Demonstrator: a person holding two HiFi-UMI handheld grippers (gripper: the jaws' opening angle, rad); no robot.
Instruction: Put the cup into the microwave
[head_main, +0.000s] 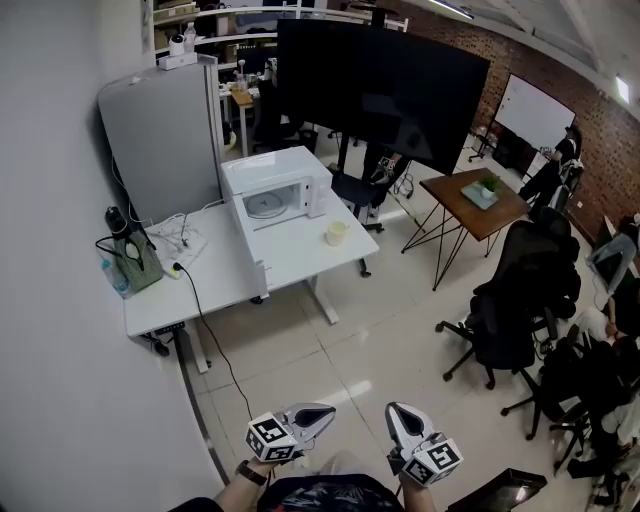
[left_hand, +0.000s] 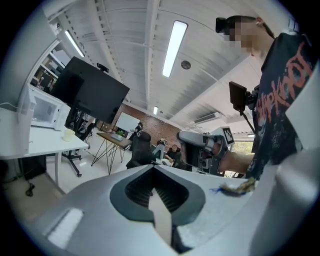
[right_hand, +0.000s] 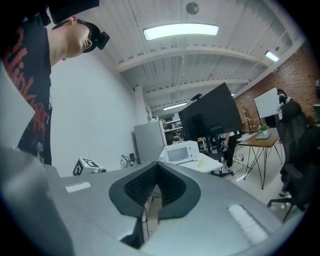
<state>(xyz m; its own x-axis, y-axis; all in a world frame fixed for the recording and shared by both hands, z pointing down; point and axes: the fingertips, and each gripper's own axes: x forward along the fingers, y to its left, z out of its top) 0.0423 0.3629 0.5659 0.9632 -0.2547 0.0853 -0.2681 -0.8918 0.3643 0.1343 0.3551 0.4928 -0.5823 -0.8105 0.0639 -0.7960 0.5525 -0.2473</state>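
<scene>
Holding left gripper (head_main: 326, 411) and right gripper (head_main: 396, 409) closed, both empty. Well apart from cup (head_main: 336, 232), standing on worktop (head_main: 290, 255) near microwave (head_main: 275, 187).

Microwave (head_main: 275, 195): white. Cup (head_main: 336, 233): pale cream. Tabletop (head_main: 300, 255): white. Left hand-held gripper (head_main: 328, 411) and right hand-held gripper (head_main: 396, 409): grey shells, dark ribbed pads, cubes patterned in black-and-white squares. Screen (head_main: 380, 85): black. Side table (head_main: 470, 205): brown. Far wall (head_main: 600, 150): red-brown brick.
</scene>
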